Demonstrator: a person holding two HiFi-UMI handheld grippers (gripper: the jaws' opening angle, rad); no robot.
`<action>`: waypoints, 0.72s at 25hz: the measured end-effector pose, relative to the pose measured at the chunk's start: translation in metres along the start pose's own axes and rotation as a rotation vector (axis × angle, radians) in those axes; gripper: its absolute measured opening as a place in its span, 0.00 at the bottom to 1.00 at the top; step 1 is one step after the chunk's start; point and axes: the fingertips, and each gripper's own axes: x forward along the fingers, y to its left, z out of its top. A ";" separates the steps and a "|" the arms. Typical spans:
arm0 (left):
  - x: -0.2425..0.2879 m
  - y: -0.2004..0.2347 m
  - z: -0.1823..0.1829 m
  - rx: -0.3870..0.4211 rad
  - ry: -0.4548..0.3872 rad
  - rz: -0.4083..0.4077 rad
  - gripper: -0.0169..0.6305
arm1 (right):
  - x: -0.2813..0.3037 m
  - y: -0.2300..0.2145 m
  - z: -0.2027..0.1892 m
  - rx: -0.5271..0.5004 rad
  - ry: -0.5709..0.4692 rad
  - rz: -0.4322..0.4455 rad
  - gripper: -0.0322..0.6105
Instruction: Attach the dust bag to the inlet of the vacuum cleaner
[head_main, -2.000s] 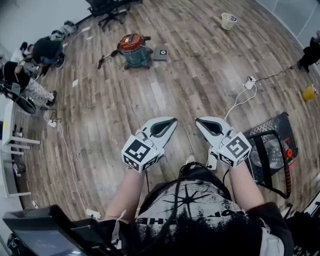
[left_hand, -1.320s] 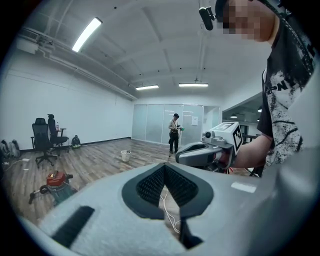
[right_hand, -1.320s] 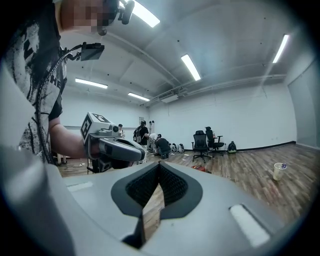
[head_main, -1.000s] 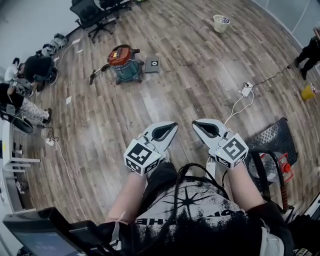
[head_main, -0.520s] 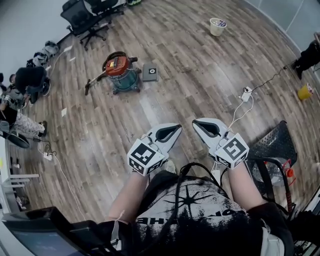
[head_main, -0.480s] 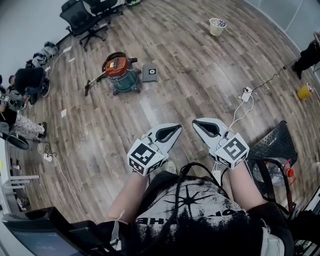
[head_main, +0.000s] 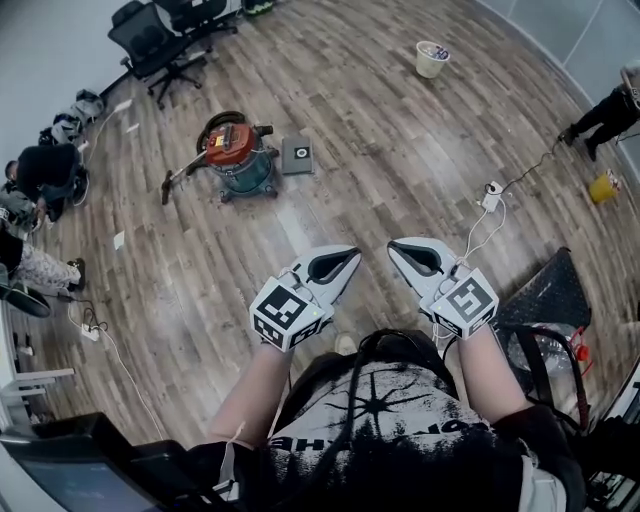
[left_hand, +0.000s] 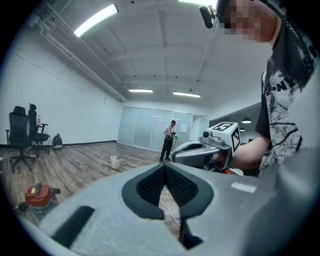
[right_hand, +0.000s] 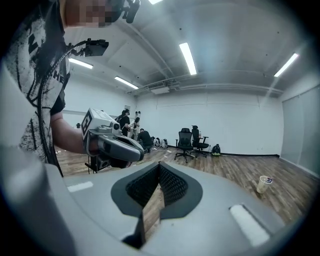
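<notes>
jaws pressed together and empty on both the left gripper (head_main: 347, 257) and the right gripper (head_main: 397, 249), held side by side above the wood floor (head_main: 400, 130). well ahead stands the vacuum cleaner (head_main: 232, 157), with a flat grey square (head_main: 297, 155) just beside it.

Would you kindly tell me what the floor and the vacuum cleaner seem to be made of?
Floor: wood or wood-look laminate, low sheen; plank seams and grain streaks show.
Vacuum cleaner: likely moulded plastic, orange-red lid over teal drum, smooth; the drum might be painted metal.
</notes>
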 end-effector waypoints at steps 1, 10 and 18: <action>0.001 0.005 0.000 -0.003 -0.002 -0.002 0.03 | 0.003 -0.003 0.000 0.000 0.006 -0.003 0.06; 0.049 0.042 -0.002 -0.006 0.024 0.011 0.03 | 0.014 -0.064 -0.013 0.002 0.013 0.006 0.06; 0.124 0.097 0.024 -0.014 0.041 0.113 0.03 | 0.032 -0.163 -0.010 -0.002 -0.007 0.090 0.06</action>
